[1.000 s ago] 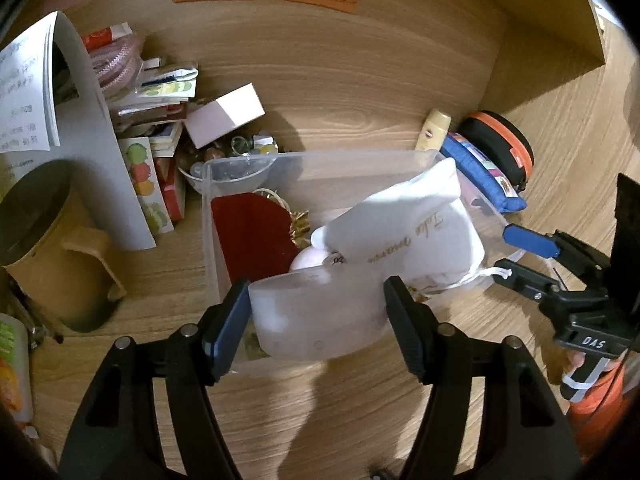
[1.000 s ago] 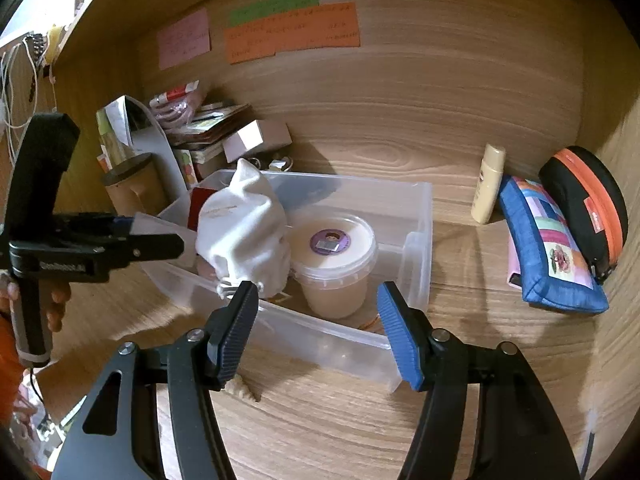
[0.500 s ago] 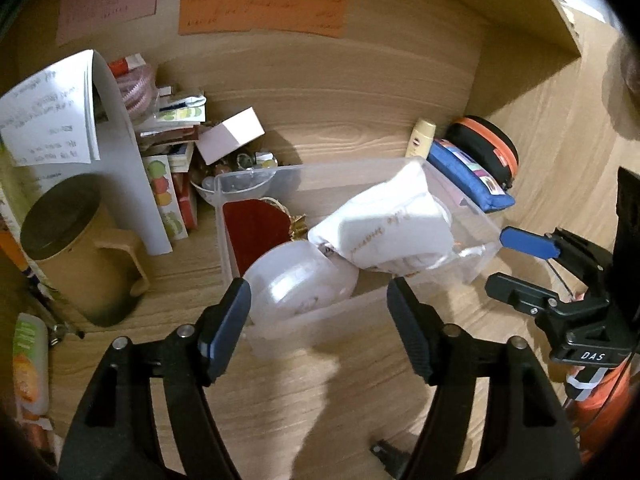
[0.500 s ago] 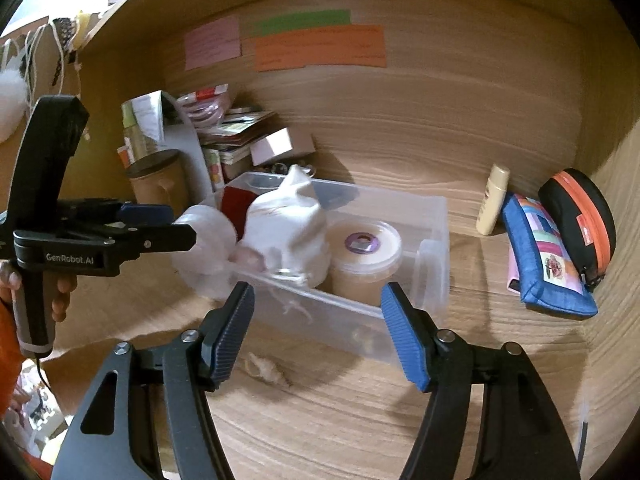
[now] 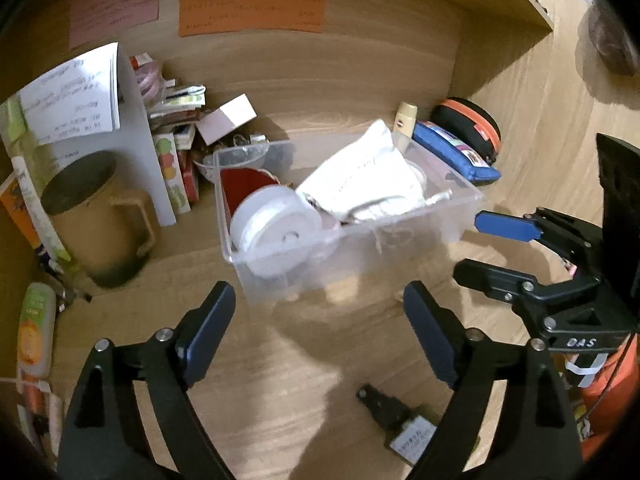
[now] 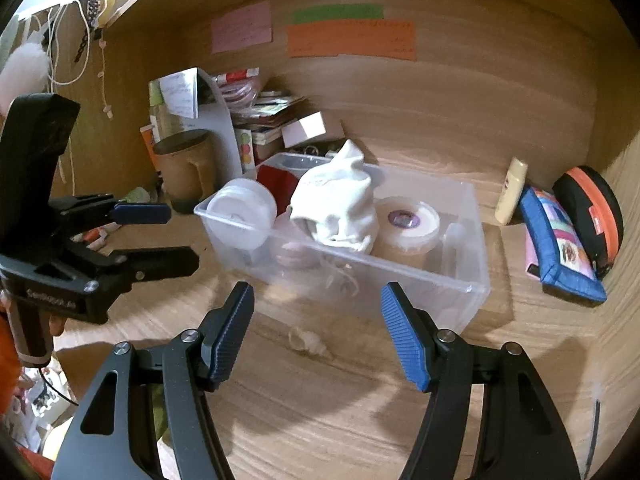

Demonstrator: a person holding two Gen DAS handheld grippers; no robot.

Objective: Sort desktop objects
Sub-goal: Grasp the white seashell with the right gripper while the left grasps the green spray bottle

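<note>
Both the left gripper (image 5: 318, 322) and right gripper (image 6: 318, 326) gape empty, lower frame; next pick suggested: crumpled scrap (image 6: 306, 340) before the clear plastic bin (image 6: 460, 280), approached squarely.

Right gripper (image 6: 316, 324) jaws apart, nothing between them, hovering over desk (image 6: 320, 400) just before clear bin (image 6: 460, 276). Bin holds white lidded tub (image 6: 240, 216) tilted at left end, white cloth pouch (image 6: 340, 204), 1 labelled tub (image 6: 406, 224). Left gripper (image 6: 160, 236) at left, jaws apart, empty. Blue pouch (image 6: 560, 248) right of bin.
</note>
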